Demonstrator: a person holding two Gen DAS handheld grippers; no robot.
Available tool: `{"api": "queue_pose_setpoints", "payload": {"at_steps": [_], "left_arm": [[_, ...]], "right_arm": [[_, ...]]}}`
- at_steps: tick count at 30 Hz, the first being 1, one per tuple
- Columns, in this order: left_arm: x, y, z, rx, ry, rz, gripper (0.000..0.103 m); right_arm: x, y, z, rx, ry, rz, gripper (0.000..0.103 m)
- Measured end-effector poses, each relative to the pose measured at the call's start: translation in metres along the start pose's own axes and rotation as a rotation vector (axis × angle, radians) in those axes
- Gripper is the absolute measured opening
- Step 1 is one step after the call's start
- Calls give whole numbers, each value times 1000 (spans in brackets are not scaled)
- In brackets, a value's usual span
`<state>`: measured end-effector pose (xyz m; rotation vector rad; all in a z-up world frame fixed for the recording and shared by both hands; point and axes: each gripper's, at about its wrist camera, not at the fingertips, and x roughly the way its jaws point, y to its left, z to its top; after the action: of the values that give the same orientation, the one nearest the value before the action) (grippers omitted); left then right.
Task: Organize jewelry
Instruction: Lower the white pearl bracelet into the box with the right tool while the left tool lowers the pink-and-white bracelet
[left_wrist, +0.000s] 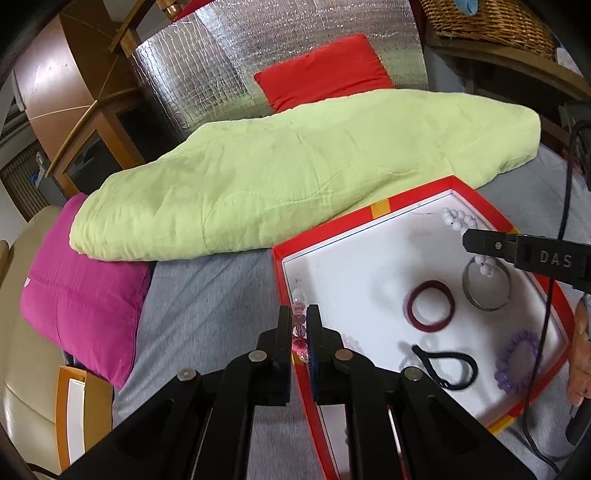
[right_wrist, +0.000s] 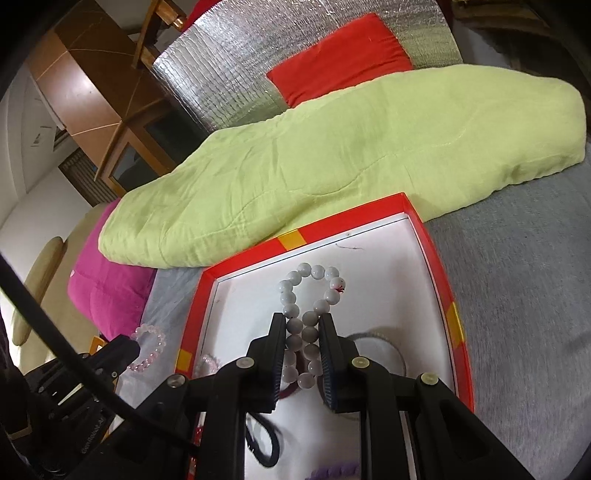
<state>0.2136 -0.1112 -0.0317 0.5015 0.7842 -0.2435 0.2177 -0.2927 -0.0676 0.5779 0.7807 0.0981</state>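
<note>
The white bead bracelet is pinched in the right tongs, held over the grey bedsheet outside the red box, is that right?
Not quite. The white bead bracelet is pinched in the right tongs, but it hangs over the white inside of the red box, not over the grey bedsheet. The right wrist view shows it.

Both pictures are bright, with soft, even light. The silver wall sheet (left_wrist: 207, 62) sparkles with small glints. The white floor of the red box (left_wrist: 373, 266) looks washed out, and soft grey shadows lie under the rings there. The round lens bends straight lines, and every corner is black. The grey bed cover (right_wrist: 524, 314) looks smeary at the right edge.
</note>
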Motion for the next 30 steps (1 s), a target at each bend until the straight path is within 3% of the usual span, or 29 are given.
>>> {"api": "queue_pose_setpoints", "payload": {"at_steps": [15,30], "left_arm": [[50,-14,23,35,41,22,8],[84,-25,24,37,111,34,8]], "right_arm": [[25,-15,15,45,31,-19,20],[37,-28,17,84,56,-63,23]]}}
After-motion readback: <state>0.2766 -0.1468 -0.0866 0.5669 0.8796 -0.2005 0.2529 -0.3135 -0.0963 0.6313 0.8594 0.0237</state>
